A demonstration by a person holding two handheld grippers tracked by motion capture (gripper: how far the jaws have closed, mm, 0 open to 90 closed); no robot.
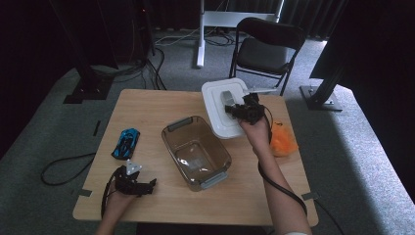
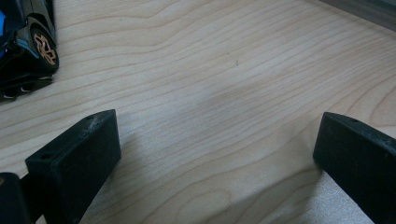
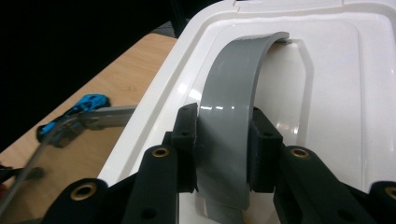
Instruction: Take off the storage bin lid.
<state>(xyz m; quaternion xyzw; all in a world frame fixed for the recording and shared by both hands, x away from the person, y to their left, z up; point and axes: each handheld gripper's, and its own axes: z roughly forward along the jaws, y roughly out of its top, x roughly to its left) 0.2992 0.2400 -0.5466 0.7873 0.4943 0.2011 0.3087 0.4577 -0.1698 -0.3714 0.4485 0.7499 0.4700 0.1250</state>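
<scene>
My right gripper is shut on the grey arched handle of a white box lid; both black pads press its sides. The lid is at the table's back right, its near corner beside the far right corner of a clear brownish bin. Whether the lid touches the table I cannot tell. My left gripper lies at the front left, open, with bare wood between its jaws. A blue toy car sits just beyond it and appears again as a blue toy car at the upper left.
The bin stands empty at mid-table, with a grey clip handle at each end. An orange bag lies by the right edge of the wooden table. Behind the table stand a black folding chair and a white stand.
</scene>
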